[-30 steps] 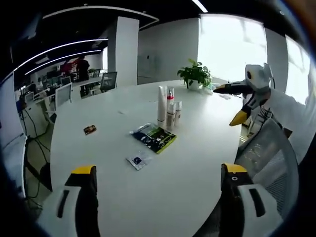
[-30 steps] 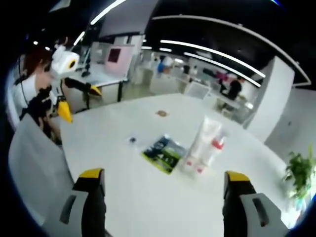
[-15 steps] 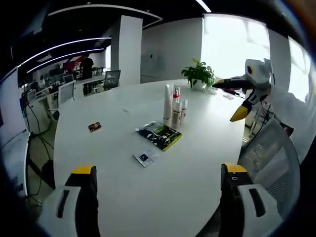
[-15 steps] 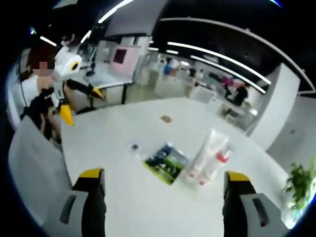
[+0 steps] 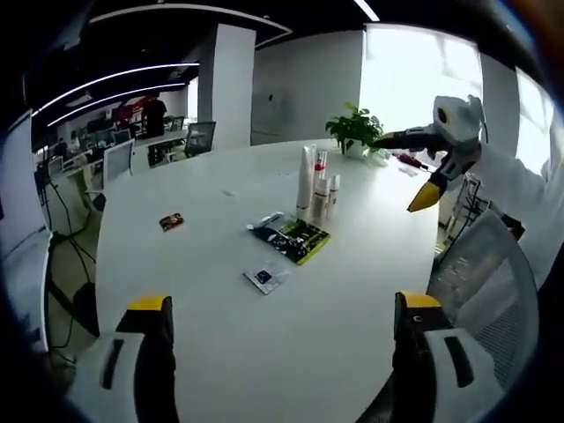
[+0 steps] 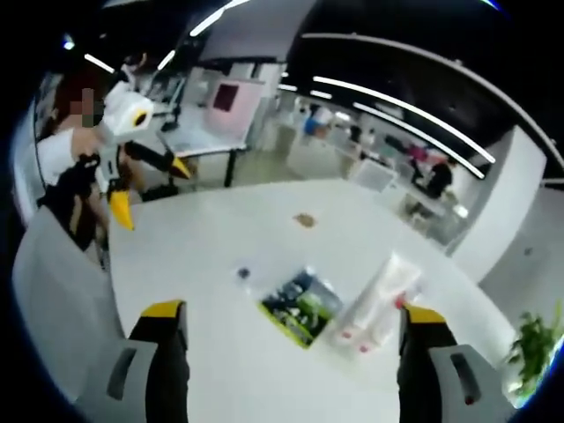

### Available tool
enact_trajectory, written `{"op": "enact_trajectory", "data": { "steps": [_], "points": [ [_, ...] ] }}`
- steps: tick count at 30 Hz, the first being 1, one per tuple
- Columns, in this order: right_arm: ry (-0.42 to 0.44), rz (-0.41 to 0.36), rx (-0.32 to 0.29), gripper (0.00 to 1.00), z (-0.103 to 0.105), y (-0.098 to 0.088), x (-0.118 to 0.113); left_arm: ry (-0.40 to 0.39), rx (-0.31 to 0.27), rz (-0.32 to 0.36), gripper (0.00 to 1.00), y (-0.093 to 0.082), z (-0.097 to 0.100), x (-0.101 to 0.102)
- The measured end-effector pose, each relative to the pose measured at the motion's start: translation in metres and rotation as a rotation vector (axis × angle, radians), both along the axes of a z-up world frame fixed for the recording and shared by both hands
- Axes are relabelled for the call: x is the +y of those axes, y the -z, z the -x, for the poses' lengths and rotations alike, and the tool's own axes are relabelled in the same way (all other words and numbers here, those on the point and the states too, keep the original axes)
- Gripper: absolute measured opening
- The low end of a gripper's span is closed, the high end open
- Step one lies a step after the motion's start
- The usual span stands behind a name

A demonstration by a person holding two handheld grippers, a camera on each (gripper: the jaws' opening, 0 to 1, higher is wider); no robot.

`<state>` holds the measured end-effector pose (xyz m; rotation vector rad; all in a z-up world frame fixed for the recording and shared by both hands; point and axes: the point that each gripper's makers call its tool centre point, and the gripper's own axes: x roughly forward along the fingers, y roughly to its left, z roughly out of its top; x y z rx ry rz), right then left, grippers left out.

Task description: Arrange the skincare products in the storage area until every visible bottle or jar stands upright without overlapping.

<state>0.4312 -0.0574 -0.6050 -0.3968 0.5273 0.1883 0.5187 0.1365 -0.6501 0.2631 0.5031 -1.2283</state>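
Three skincare products stand upright close together on the white round table (image 5: 220,335): a tall white tube (image 5: 305,180), a bottle with a red cap (image 5: 319,181) and a small white bottle (image 5: 332,195). In the right gripper view the same cluster, led by the tube (image 6: 381,298), leans with the picture. My left gripper (image 5: 282,305) is open and empty, well short of them. My right gripper (image 6: 291,310) is also open and empty. Each gripper shows in the other's view, held off the table edge: the right gripper (image 5: 404,167) and the left gripper (image 6: 152,192).
A green and black packet (image 5: 292,236) lies flat in front of the products, with a small sachet (image 5: 265,277) nearer me and a brown item (image 5: 171,221) to the left. A potted plant (image 5: 355,130) stands at the far edge. A mesh chair (image 5: 489,282) is by the table.
Both cameras drifted a little, so the pictures shifted. The products, packet and sachet kept their places on the table. Both grippers stayed open.
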Motion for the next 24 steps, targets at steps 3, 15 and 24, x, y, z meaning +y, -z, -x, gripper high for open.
{"op": "enact_trajectory", "data": {
  "steps": [3,15,24],
  "points": [
    [-0.015,0.001,0.005,0.99,-0.007,0.002,0.004,-0.002,0.006,0.002,0.99,0.001,-0.003,0.001],
    [-0.059,0.014,0.011,0.99,-0.041,0.006,0.021,0.002,0.014,0.001,0.99,0.005,-0.018,0.007],
    [-0.079,-0.008,-0.003,0.99,-0.07,0.007,0.026,0.029,-0.005,-0.02,0.99,0.003,-0.033,0.006]
  ]
}}
